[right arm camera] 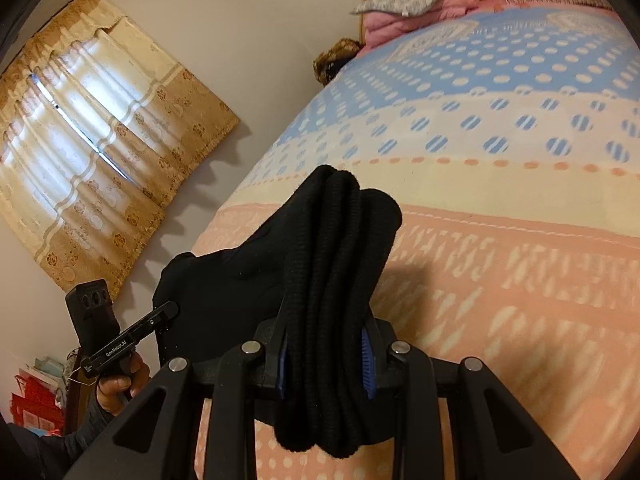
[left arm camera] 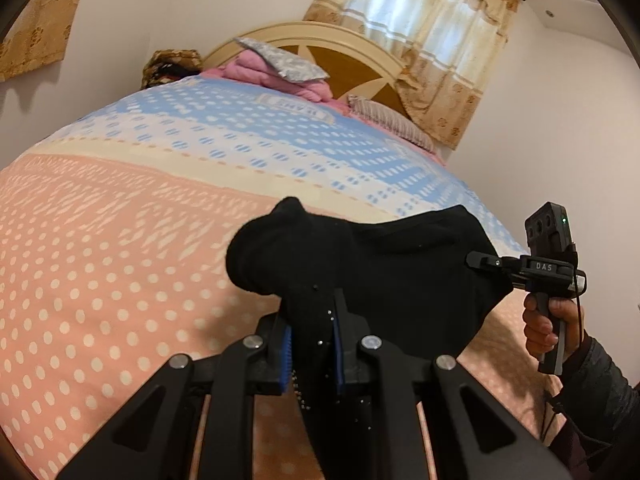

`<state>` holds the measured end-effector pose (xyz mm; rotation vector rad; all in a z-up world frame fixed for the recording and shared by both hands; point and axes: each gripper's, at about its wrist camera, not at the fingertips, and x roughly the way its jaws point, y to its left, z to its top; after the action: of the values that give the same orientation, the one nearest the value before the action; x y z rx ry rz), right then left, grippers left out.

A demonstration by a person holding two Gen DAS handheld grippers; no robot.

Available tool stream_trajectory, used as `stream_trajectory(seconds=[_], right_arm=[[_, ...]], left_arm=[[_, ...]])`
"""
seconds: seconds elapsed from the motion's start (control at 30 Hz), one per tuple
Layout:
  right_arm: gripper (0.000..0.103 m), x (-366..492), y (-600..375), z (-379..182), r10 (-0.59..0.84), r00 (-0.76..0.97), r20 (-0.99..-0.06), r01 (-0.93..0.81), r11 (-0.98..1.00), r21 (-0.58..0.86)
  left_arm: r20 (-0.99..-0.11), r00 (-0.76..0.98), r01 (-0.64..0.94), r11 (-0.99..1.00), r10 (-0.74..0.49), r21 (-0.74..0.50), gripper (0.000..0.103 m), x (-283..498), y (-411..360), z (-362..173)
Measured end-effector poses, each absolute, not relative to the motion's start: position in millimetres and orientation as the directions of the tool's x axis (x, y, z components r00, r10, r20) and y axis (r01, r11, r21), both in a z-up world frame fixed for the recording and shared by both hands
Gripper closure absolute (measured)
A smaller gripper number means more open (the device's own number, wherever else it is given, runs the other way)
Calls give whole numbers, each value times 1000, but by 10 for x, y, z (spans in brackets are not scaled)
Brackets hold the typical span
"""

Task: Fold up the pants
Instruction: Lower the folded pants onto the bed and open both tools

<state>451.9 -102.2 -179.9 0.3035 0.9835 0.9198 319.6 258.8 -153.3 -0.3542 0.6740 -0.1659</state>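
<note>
Both grippers, left gripper (left arm camera: 312, 344) and right gripper (right arm camera: 326, 356), are clamping the black pants (left arm camera: 360, 268) aloft over the bed (left arm camera: 120, 240); next move is likely laying them flat.

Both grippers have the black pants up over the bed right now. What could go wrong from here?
1. The right gripper clamps a thick bunch of black pants; layers may slip out unevenly.
2. The left gripper pinches less fabric, so that end could pull free.
3. Cloth sagging between them may crease when laid on the bedspread.
</note>
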Motion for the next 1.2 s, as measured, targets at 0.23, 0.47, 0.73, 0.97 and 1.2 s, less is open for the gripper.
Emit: stream_trajectory(seconds=[0.23, 0.47, 0.73, 0.97, 1.2], right_arm=[[74, 4767, -902, -2167, 761, 189, -620, -466, 626, 626], [70, 4852, -888, -2308, 741, 162, -652, -423, 649, 632], [48, 4851, -1066, -2296, 716, 212, -665, -374, 688, 622], [47, 4508, -1488, -1973, 609, 386, -693, -317, 793, 520], [44, 3706, -1660, -1432, 436, 589, -680, -287, 900, 328]], left_arm=[[-639, 741, -9, 948, -207, -318, 87, 3315, 2691, -1757], [-689, 708, -42, 963, -158, -264, 72, 3356, 2666, -1963], [-702, 703, -77, 969, -115, -235, 49, 3276, 2705, -1953], [-675, 736, -112, 973, -54, -200, 45, 2915, 2719, -1701], [-606, 794, -100, 972, -51, -212, 35, 2465, 2547, -1361]])
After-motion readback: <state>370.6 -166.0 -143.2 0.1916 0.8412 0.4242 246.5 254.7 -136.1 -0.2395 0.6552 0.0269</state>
